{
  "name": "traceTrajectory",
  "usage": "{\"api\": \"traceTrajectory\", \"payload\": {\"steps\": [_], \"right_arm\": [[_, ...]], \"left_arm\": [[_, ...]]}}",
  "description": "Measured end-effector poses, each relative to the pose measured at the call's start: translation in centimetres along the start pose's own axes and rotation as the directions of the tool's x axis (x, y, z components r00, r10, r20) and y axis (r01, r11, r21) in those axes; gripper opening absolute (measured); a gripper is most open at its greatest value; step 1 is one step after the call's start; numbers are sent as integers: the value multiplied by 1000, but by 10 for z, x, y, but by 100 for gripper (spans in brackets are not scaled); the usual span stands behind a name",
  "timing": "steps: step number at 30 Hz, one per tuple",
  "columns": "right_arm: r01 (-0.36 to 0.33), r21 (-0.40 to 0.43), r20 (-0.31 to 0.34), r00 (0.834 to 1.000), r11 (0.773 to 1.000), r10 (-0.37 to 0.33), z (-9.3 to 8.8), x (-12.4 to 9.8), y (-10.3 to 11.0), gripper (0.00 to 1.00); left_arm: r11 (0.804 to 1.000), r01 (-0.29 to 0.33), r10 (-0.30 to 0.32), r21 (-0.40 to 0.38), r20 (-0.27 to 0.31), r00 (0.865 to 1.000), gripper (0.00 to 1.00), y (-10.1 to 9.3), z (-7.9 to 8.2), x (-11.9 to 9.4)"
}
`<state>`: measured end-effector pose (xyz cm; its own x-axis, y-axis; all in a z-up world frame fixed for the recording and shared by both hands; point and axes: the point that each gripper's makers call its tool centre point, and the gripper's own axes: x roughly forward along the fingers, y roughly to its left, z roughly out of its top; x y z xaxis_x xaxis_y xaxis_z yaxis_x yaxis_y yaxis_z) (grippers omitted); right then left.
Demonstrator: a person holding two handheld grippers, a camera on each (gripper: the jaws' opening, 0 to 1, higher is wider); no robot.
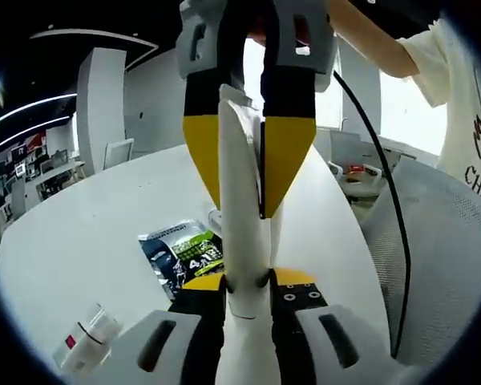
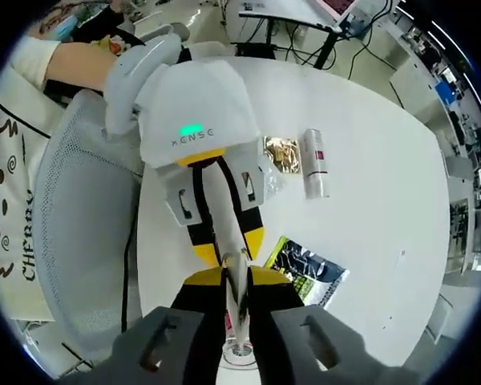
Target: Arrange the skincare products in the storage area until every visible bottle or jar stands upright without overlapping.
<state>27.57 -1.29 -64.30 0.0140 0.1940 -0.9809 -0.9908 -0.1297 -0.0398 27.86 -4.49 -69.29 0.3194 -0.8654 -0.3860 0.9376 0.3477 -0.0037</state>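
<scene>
Pinching one slim white plastic tube (image 1: 244, 241) from opposite ends, both claws (image 1: 248, 301) (image 2: 239, 293) hang above the round white tabletop (image 1: 88, 233), near its edge beside a grey mesh chair (image 2: 84, 233).

The left gripper (image 2: 224, 241), entering the right gripper view toward 12 o'clock, carries grey letters on its white housing beneath a green light; they look like "KENSE", though the first letter is unclear. The person's cream shirt (image 1: 473, 120) bears dark letters: "CHE" at 3 o'clock in the left gripper view, "CHERR" at 9 o'clock in the right gripper view. The green-and-black packet (image 1: 183, 253) shows a large "4" among print too small to read.
</scene>
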Motion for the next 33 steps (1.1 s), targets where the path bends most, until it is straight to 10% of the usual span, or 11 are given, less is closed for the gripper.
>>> {"api": "traceTrajectory", "payload": {"steps": [22, 33], "right_arm": [[-2, 3, -9, 1000, 1000, 2, -8, 7, -5, 13], [59, -13, -2, 998, 998, -59, -10, 4, -11, 36]], "left_arm": [[1000, 7, -7, 15, 10, 1000, 19, 3, 4, 3], [1000, -15, 15, 24, 19, 1000, 24, 3, 9, -1]]}}
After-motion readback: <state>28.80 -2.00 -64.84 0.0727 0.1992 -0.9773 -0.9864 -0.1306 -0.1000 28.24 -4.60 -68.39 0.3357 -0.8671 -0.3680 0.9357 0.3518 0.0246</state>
